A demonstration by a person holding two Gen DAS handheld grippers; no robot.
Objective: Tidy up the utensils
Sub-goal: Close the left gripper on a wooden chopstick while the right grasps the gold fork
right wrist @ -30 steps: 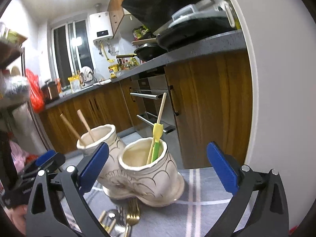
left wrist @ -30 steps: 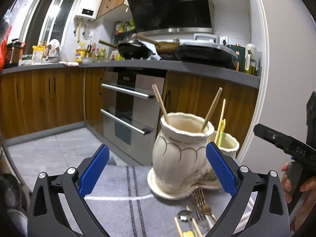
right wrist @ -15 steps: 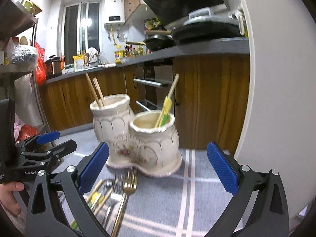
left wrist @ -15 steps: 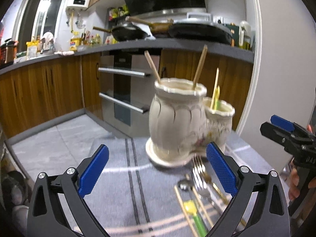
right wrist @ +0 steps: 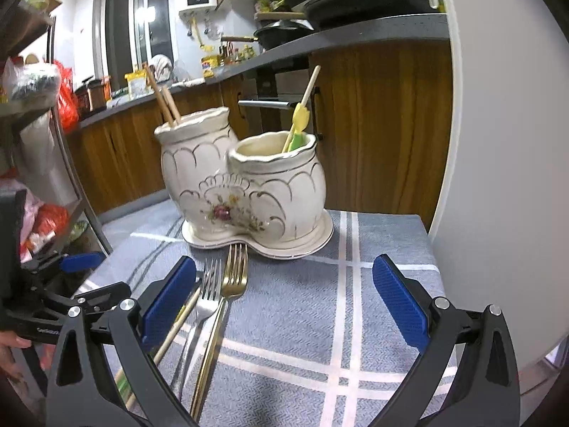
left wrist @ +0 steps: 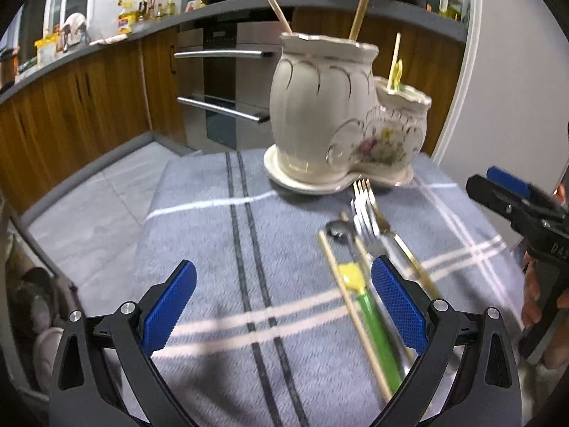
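Two forks (right wrist: 220,295) just inside right gripper (right wrist: 284,299) left jaw, untouched.

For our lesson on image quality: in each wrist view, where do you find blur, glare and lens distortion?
Left wrist view: the green-and-yellow utensil and the forks on the cloth are smeared by motion blur; the countertop bows with fisheye distortion. Right wrist view: sharper, the ceramic holder crisp; the window glares bright; the white wall curves.
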